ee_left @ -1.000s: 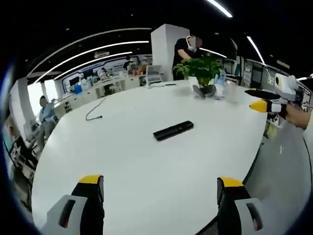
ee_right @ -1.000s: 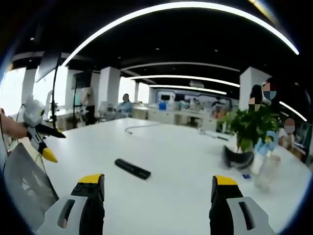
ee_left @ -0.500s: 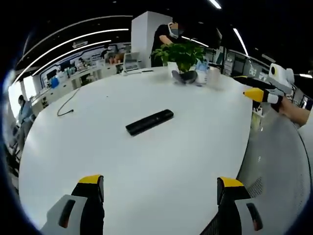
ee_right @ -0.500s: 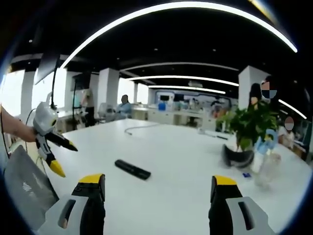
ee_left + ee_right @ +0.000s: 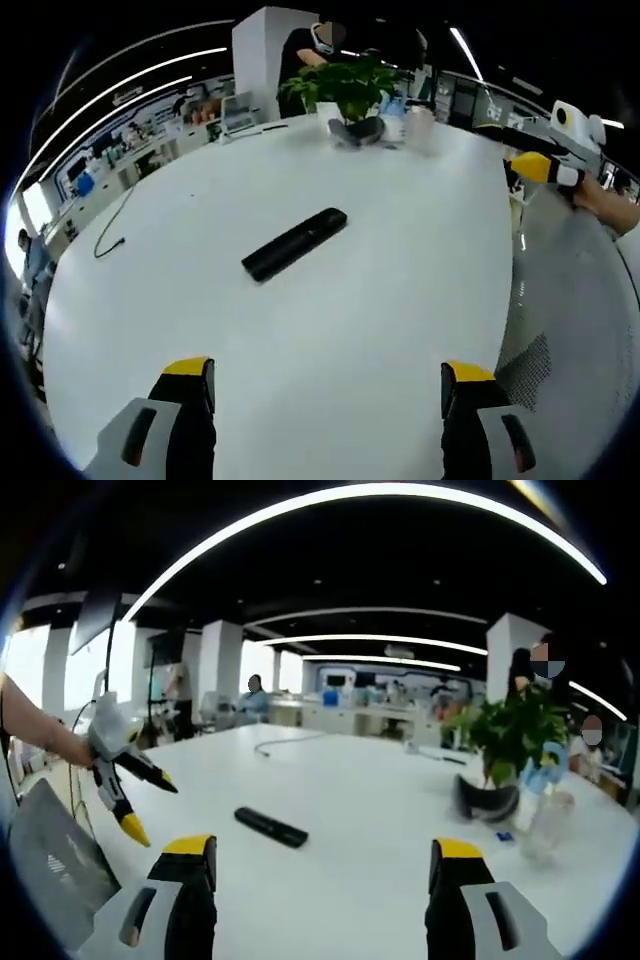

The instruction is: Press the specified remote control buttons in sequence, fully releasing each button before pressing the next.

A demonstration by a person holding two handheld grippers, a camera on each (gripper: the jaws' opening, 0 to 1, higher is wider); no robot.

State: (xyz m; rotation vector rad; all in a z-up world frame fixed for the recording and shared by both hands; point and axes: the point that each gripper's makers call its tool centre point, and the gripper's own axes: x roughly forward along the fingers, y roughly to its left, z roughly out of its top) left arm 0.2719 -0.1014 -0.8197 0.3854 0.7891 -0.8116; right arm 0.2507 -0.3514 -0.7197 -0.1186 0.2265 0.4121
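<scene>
A black remote control (image 5: 295, 243) lies flat near the middle of the white table (image 5: 380, 300), with nothing touching it. My left gripper (image 5: 327, 375) is open, its yellow-tipped jaws wide apart above the table's near part and short of the remote. In the right gripper view the same remote (image 5: 271, 826) lies ahead and left of my right gripper (image 5: 322, 850), which is also open and empty. The left gripper (image 5: 152, 812) comes in from the left in a hand, jaws apart. The right gripper (image 5: 508, 146) hangs beyond the table's right edge.
A potted plant (image 5: 345, 85) stands at the far side with a dark object and a plastic bottle (image 5: 545, 825) beside it. A thin cable (image 5: 110, 225) lies on the far left. A grey mesh chair (image 5: 575, 330) is off the table's edge. People stand in the background.
The left gripper's camera has moved in over the table and tilted down, so the remote looks nearer. In the right gripper view the left gripper has swung towards the table. The remote has not moved.
</scene>
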